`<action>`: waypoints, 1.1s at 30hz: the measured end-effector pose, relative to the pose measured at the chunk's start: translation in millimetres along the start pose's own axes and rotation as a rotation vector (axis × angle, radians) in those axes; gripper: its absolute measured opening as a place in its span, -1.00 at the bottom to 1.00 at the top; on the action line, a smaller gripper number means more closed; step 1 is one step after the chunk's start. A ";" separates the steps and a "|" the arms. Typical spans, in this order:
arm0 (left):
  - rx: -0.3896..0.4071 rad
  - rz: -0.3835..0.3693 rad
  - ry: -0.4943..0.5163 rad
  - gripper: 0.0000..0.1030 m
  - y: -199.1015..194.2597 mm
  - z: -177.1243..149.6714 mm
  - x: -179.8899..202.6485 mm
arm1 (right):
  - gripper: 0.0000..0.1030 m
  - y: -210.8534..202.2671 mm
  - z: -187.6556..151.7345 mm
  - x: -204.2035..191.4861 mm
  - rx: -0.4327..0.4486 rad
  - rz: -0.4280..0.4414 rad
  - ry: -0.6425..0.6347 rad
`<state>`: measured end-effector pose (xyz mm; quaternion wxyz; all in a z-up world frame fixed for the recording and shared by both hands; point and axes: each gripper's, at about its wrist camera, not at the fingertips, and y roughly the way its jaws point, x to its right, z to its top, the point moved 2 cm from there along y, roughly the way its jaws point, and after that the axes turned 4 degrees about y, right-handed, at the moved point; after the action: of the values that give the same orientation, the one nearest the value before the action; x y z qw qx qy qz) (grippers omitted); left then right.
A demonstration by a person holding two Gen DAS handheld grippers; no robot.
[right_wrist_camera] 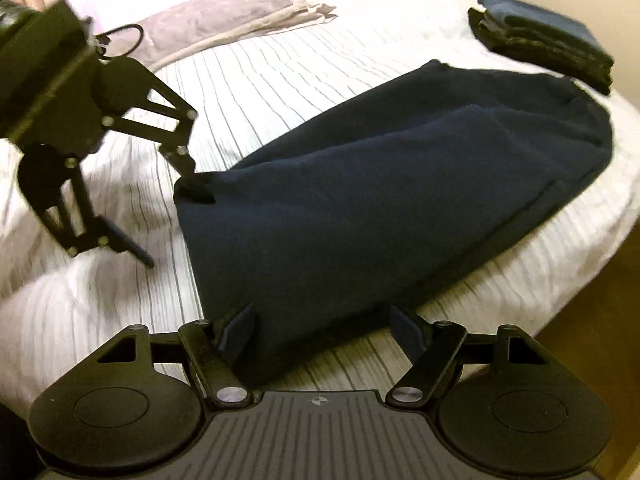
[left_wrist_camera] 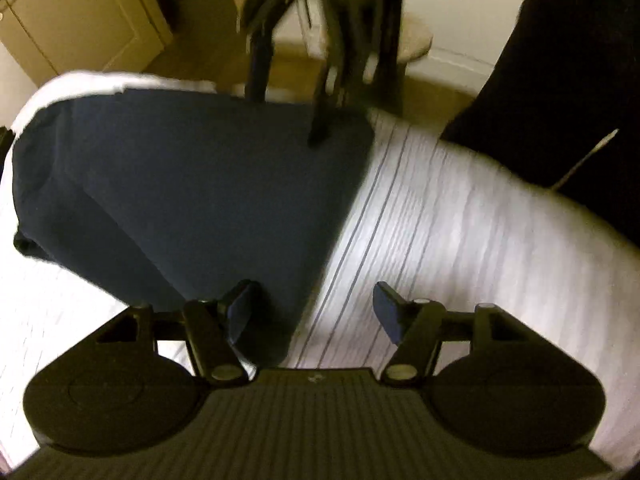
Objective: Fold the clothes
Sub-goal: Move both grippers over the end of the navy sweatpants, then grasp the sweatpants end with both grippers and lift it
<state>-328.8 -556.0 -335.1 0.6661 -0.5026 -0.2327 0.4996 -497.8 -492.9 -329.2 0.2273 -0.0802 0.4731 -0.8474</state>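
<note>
Both the left gripper [left_wrist_camera: 314, 312] and right gripper [right_wrist_camera: 322, 330] are spread at the navy garment's [right_wrist_camera: 380, 184] lower-frame corners; pinch both layers evenly before lifting.

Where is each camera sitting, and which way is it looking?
Left wrist: rides on the left gripper, looking down its open fingers across the navy garment on the striped bed, toward the floor and a wooden cabinet; the right gripper shows, blurred.
Right wrist: rides on the right gripper, looking up the bed past the garment to a folded clothes stack; the left gripper shows, open.
Shared: the garment, the bed, each other's gripper.
</note>
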 end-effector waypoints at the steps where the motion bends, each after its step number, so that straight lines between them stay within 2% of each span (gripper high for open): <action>1: -0.006 0.002 -0.014 0.19 4.5 -2.9 0.3 | 0.49 -3.5 -1.5 -7.3 0.013 -0.013 -0.041; 5: -0.031 0.023 -0.025 0.18 8.1 2.6 -0.7 | 0.49 -16.1 -7.8 -37.3 0.065 -0.058 -0.205; 8: -0.026 0.052 -0.028 0.16 2.8 4.3 -3.2 | 0.49 -9.4 -17.5 -66.5 0.068 -0.045 -0.359; 11: -0.036 0.075 -0.030 0.14 6.9 0.7 -1.3 | 0.48 11.8 -30.2 -79.4 0.036 -0.105 -0.477; 13: -0.048 0.096 -0.015 0.14 9.1 -2.6 -1.4 | 0.07 26.9 -42.0 -79.8 0.016 -0.170 -0.560; 14: -0.055 0.114 0.009 0.14 11.2 -1.9 1.0 | -0.01 32.6 -47.4 -78.8 0.013 -0.195 -0.595; 16: -0.067 0.150 0.057 0.14 15.3 -0.4 5.6 | -0.22 29.9 -46.9 -73.8 0.031 -0.182 -0.569; 17: -0.073 0.168 0.081 0.14 17.3 0.3 8.0 | -0.49 25.8 -43.1 -71.5 0.039 -0.180 -0.545; 20: -0.084 0.235 0.160 0.14 20.6 4.2 13.4 | -0.67 13.5 -31.7 -64.5 0.066 -0.173 -0.473; 23: -0.097 0.295 0.219 0.14 22.3 8.4 17.0 | -0.69 0.6 -22.2 -59.7 0.074 -0.165 -0.427; 24: -0.103 0.303 0.226 0.01 20.6 9.0 17.0 | -0.70 -3.4 -17.8 -59.0 0.072 -0.163 -0.421; 25: -0.109 0.312 0.233 -0.21 18.8 9.7 17.0 | -0.70 -8.1 -13.5 -58.5 0.070 -0.162 -0.416; 27: -0.117 0.323 0.236 -0.30 12.8 11.4 15.7 | -0.70 -22.1 -5.1 -58.7 0.068 -0.157 -0.410; 30: -0.109 0.326 0.173 -0.47 -11.8 20.2 1.5 | -0.70 -45.6 13.1 -51.5 0.083 -0.149 -0.395; 33: -0.092 0.345 0.094 -0.54 -37.3 36.1 -22.5 | -0.70 -71.7 36.4 -34.9 0.108 -0.134 -0.365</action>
<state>-350.9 -560.3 -283.2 0.5570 -0.5879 -0.1344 0.5710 -476.3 -472.5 -246.7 0.2565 -0.2513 0.3717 -0.8561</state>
